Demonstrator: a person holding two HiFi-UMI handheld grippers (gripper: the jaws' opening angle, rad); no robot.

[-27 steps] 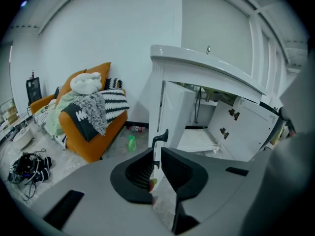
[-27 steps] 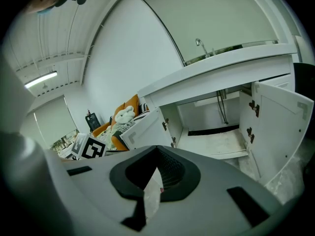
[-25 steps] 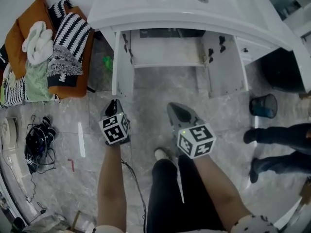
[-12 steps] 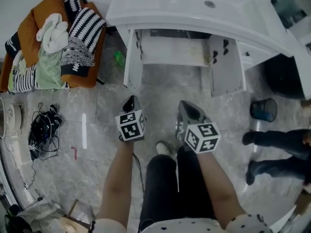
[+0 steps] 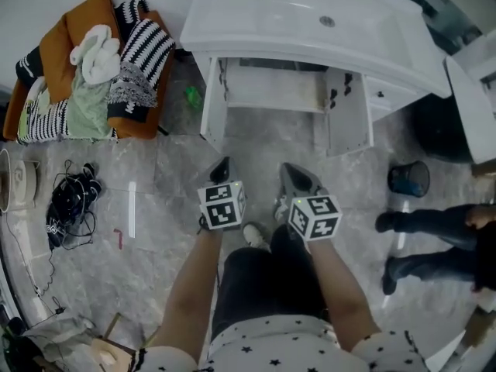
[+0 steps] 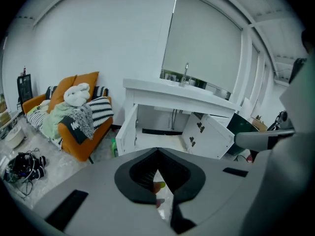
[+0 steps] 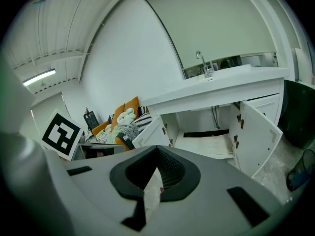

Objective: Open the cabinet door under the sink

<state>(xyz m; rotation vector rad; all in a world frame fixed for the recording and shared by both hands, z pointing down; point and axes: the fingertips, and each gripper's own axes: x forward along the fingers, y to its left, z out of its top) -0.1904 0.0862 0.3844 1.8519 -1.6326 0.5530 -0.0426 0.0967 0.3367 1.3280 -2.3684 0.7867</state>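
Under sink (image 5: 294, 14): 2 open cab. doors (image 5: 211, 107), (image 5: 347, 116)

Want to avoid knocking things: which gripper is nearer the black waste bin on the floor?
Right. In the head view the right gripper is left of the bin, apart from it; the left gripper is further left, beyond the right one.

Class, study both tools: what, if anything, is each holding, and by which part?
Nothing is held. The left tool has just closed its jaws on nothing; the right tool is shut and empty. Both are clear of the open cabinet doors.
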